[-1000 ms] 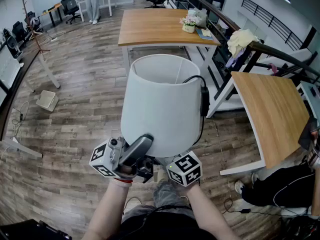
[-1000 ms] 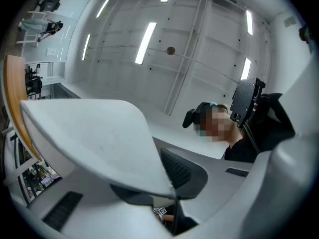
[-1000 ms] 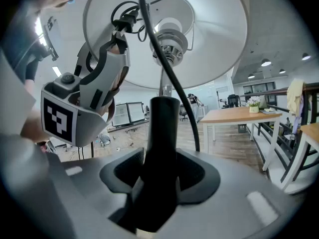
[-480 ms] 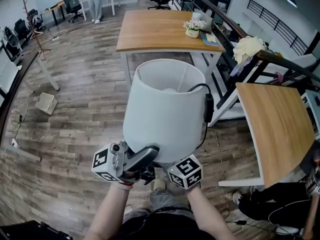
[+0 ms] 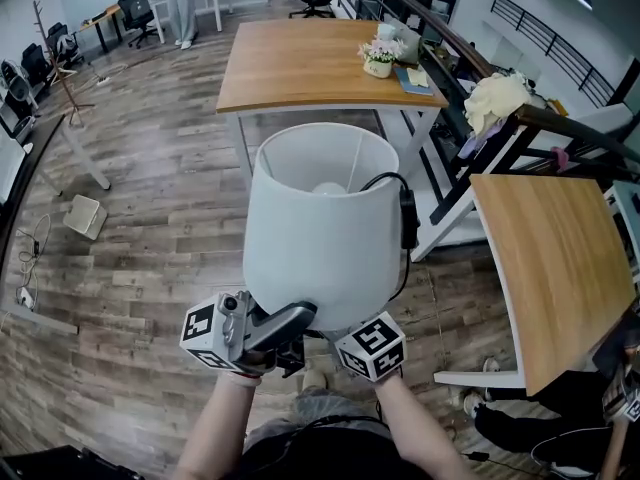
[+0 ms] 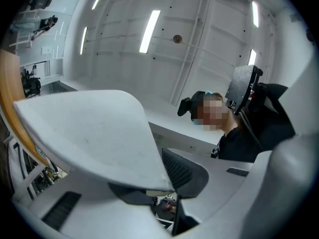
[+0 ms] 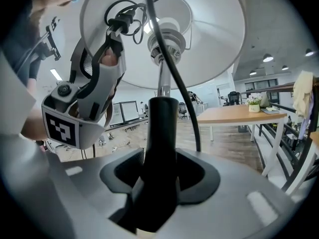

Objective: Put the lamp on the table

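The right gripper [image 7: 158,180] is clamped on the smooth, round black stem [image 7: 160,128] of the lamp [image 5: 322,230]. The left gripper [image 6: 167,185], whose jaws have just been closing further, pinches the thin lower rim of the matte white, tapered shade [image 6: 94,133] against its ribbed pad. The person's forearms [image 5: 215,423] reach forward side by side under the shade, the left gripper tilted up at the ceiling [image 6: 149,34] and the right nearly level. They carry the lamp upright in the air over the plank floor [image 5: 150,228], short of the wood-topped table [image 5: 300,63].
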Tool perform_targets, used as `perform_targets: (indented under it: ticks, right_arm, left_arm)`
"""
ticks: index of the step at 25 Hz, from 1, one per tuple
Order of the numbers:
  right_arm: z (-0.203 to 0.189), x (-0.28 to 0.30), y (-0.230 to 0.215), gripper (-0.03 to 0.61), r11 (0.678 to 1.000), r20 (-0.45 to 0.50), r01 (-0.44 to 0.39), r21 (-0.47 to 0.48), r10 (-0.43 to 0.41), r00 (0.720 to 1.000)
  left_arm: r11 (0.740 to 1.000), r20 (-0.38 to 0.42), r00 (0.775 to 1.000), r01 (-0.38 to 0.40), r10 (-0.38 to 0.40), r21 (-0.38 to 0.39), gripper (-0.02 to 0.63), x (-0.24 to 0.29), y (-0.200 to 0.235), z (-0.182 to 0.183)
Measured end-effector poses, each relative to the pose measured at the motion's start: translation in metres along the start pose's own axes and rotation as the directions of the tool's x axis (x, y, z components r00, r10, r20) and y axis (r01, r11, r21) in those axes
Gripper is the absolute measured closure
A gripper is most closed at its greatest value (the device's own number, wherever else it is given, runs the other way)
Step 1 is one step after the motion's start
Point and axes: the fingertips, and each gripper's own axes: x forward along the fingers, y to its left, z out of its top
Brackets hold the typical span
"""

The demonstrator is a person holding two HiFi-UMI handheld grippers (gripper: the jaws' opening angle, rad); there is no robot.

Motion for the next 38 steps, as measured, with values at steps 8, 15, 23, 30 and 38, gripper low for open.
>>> perform_targets:
  ticks: [8, 15, 23, 30, 38]
  right_arm:
    - [0.012, 0.013, -0.040, 0.370, 1.000, 0.014, -0.030, -0.001, 0.030, 0.999]
    - [0.027, 0.032, -0.080, 0.370, 1.000, 0.031, -0.012, 0.001, 0.011, 0.999]
    - [0.039, 0.071, -0.130, 0.370, 0.999, 0.032, 0.038, 0.020, -0.039, 0.999]
    - [0.079, 0.131, -0.189, 0.370, 0.997, 0.057, 0.069, 0.031, -0.070, 0.996]
    - [0.125, 0.201, -0.251, 0.370, 0.993, 0.068, 0.115, 0.013, -0.116, 0.991]
  left_arm:
    - [1.000, -0.003, 1.000, -0.029, 0.029, 0.011, 0.563, 0.016, 0.043, 0.000]
    - [1.000, 0.000, 1.000, -0.030, 0.030, 0.008, 0.563, 0.027, 0.088, 0.010]
    - [0.999, -0.011, 1.000, -0.013, 0.013, -0.030, 0.565, 0.024, 0.153, 0.029]
    - [0.998, -0.038, 0.999, 0.012, -0.014, -0.062, 0.566, 0.031, 0.233, 0.072]
    - [0.995, -0.034, 0.998, 0.053, -0.056, -0.085, 0.568, 0.027, 0.319, 0.129]
